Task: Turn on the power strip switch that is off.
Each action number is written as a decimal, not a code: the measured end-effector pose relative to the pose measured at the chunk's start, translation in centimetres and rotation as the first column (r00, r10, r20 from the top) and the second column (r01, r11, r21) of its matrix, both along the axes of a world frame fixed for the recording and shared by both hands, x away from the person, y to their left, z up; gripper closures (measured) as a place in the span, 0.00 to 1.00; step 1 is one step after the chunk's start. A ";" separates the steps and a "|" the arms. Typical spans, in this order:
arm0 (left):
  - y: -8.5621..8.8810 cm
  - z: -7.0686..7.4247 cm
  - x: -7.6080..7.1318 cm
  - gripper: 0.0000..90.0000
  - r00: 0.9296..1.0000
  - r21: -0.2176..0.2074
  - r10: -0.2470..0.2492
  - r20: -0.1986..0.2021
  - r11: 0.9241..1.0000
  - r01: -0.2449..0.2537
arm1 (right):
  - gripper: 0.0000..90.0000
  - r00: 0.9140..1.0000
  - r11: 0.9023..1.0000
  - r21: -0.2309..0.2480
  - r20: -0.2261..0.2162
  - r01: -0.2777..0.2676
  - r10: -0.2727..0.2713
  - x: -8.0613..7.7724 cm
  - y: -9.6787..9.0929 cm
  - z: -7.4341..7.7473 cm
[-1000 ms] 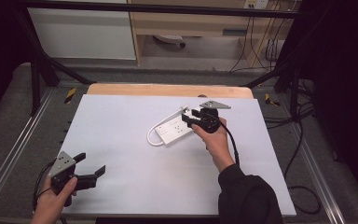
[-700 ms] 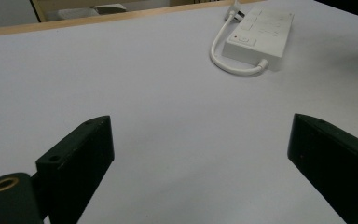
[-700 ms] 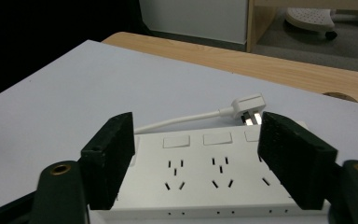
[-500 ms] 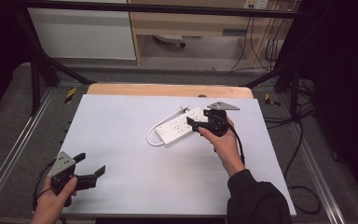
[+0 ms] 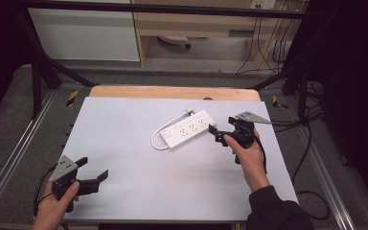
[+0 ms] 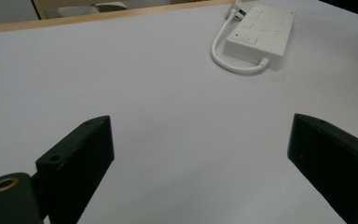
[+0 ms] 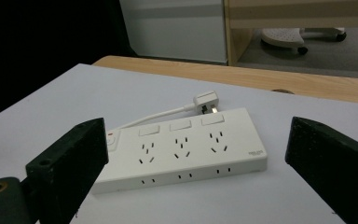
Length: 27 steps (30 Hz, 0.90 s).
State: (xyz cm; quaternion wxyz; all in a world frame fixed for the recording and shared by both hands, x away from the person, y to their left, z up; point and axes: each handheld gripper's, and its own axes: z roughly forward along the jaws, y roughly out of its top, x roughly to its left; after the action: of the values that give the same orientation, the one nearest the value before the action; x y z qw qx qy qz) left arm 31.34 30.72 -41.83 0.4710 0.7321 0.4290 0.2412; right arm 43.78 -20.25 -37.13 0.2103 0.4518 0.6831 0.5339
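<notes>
A white power strip [image 5: 187,128] with three sockets lies at an angle on the white table top [image 5: 139,187], right of centre. Its short cord [image 5: 154,143] loops from the left end back to the plug [image 5: 190,111] at the far side. My right gripper [image 5: 216,134] hovers just right of the strip, pointing at it. Its jaws have just been opening and stand wide with nothing between them. In the right gripper view the strip [image 7: 182,149] lies ahead of the jaws. My left gripper [image 5: 93,167] is open at the front left corner, far from the strip [image 6: 263,35].
A strip of bare wood [image 5: 172,92] shows along the table's far edge. Metal frame rails [image 5: 24,143] run along both sides. Cables [image 5: 306,143] trail on the floor at the right. A white cabinet [image 5: 84,28] and a wooden shelf unit stand behind the table.
The right gripper has drawn back to the right, off the power strip, and its jaws have spread apart. The strip stays on the table. The left gripper has not moved.
</notes>
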 end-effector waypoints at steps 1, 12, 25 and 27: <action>0.0 0.0 0.0 0.08 1.000 0.000 0.000 0.000 1.000 0.000 | 0.07 1.000 1.000 0.006 -0.003 0.006 -0.006 -0.3 -0.4 0.0; 0.1 0.0 0.0 0.08 1.000 -0.033 0.000 -0.012 0.999 0.000 | 0.06 0.999 0.999 0.022 0.013 0.044 -0.044 -3.2 -4.3 -1.4; 0.1 0.0 0.0 0.08 1.000 -0.036 0.002 -0.009 0.999 -0.003 | 0.07 0.997 0.995 -0.069 -0.008 0.077 -0.078 -6.5 -7.3 -5.0; 0.1 0.0 0.0 0.08 1.000 -0.034 0.001 -0.009 0.999 -0.001 | 0.07 0.996 0.991 -0.107 -0.014 0.085 -0.087 -7.1 -7.7 -5.7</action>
State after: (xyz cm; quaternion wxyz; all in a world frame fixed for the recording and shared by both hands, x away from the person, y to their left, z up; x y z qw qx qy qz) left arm 31.31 30.79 -41.80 0.4811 0.7250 0.4355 0.2308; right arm 36.71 -27.94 -42.79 0.2507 0.4738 0.6924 0.4829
